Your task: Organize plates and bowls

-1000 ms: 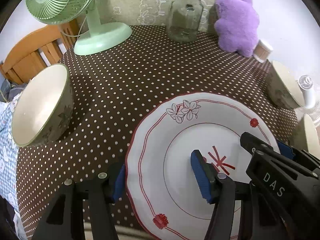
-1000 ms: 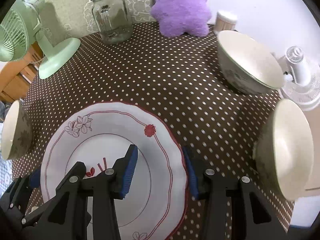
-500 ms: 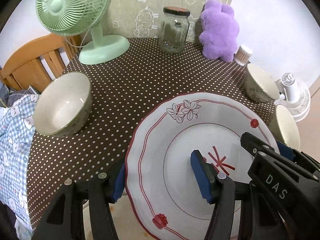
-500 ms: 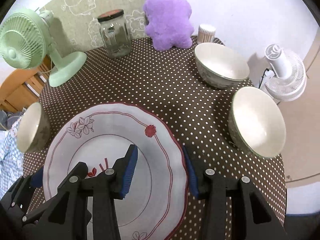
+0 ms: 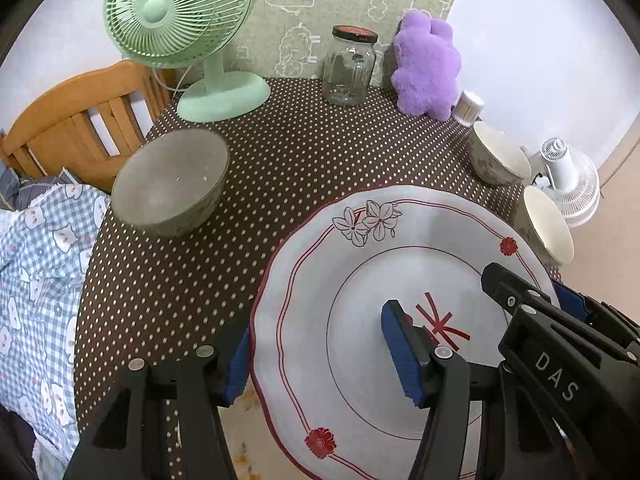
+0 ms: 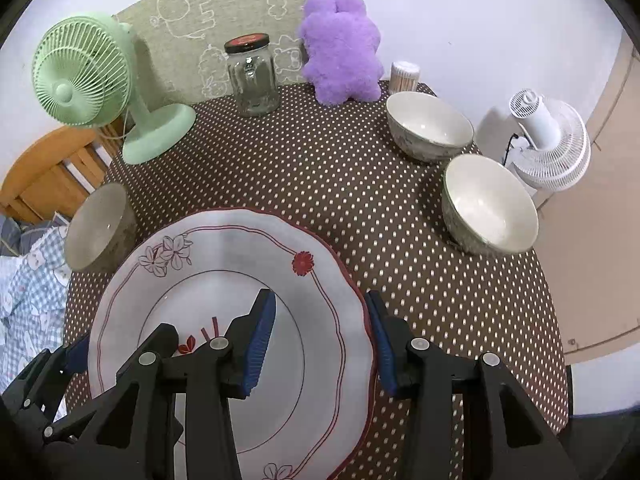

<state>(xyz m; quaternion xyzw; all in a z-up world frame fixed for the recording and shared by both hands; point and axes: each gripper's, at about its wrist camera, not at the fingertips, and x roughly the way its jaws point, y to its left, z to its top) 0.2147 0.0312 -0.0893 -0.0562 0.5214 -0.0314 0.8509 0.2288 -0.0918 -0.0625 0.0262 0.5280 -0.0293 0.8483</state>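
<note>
A large white plate [image 5: 360, 280] with red trim and flowers is held above the round polka-dot table [image 5: 280, 152] by both grippers. My left gripper [image 5: 320, 356] is shut on its left rim. My right gripper [image 6: 320, 340] is shut on its right rim [image 6: 352, 300]. One bowl [image 5: 172, 188] sits at the table's left edge and also shows in the right wrist view [image 6: 96, 236]. Two more bowls stand at the right, one farther [image 6: 430, 126] and one nearer [image 6: 490, 204].
At the back stand a green fan [image 5: 180, 12], a glass jar [image 5: 350, 66], a purple plush toy [image 5: 428, 68] and a toothpick holder [image 6: 404, 76]. A wooden chair [image 5: 80, 120] and checked cloth [image 5: 36, 280] are left. A white fan [image 6: 548, 140] is on the floor, right.
Both grippers have risen and drawn back with the plate held between them. The table, bowls and back objects now look smaller and lie farther below.
</note>
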